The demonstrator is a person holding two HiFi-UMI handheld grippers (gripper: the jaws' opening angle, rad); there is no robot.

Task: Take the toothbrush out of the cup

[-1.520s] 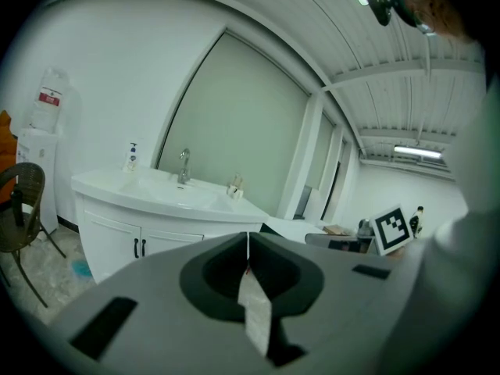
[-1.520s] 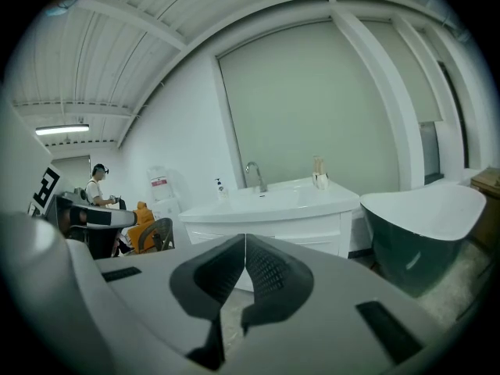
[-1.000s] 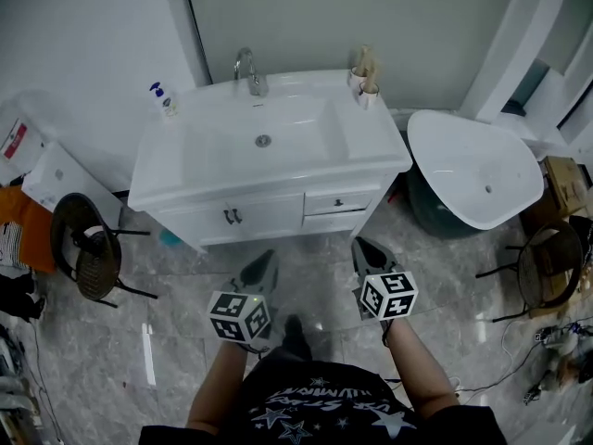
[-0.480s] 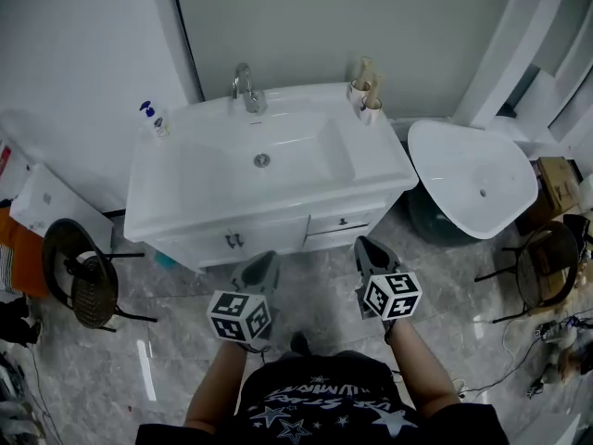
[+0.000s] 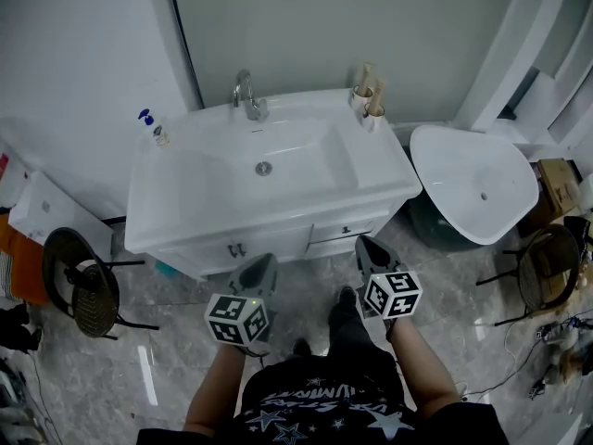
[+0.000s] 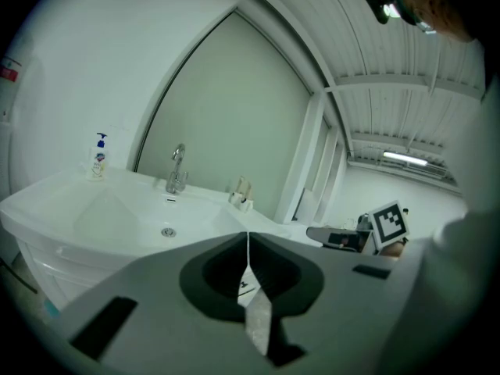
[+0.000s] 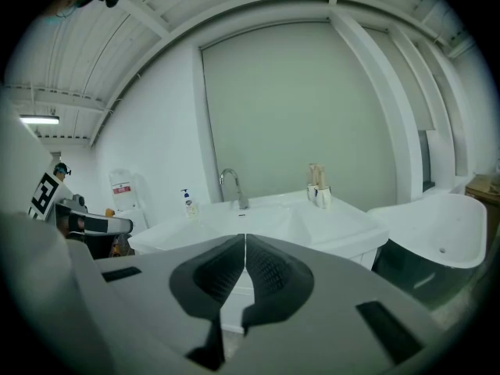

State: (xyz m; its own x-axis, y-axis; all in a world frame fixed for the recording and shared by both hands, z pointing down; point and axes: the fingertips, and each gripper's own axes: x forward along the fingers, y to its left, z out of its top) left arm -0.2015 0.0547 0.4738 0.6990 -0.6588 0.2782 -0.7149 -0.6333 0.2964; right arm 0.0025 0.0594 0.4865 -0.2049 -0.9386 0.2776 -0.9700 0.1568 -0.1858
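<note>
Two white cups (image 5: pixel 368 102) stand at the back right corner of the white vanity, each with a toothbrush (image 5: pixel 365 72) sticking up out of it. The cups (image 6: pixel 242 201) show small and far off in the left gripper view, and the cups (image 7: pixel 317 194) are just as distant in the right gripper view. My left gripper (image 5: pixel 264 263) hangs shut and empty over the floor in front of the vanity. The right gripper (image 5: pixel 366 247) is beside it, also shut with nothing in it. Both point toward the vanity, well short of the cups.
A white sink (image 5: pixel 199 188) has a chrome faucet (image 5: pixel 246 95) at the back and a soap bottle (image 5: pixel 155 130) at its left corner. A white tub (image 5: pixel 445 156) stands to the right. Dark wire chairs (image 5: pixel 83 290) (image 5: pixel 547 267) flank the grey marble floor.
The person has stepped toward the vanity, so it sits a little lower and closer in the head view. Both grippers came forward with the body and stay shut.
</note>
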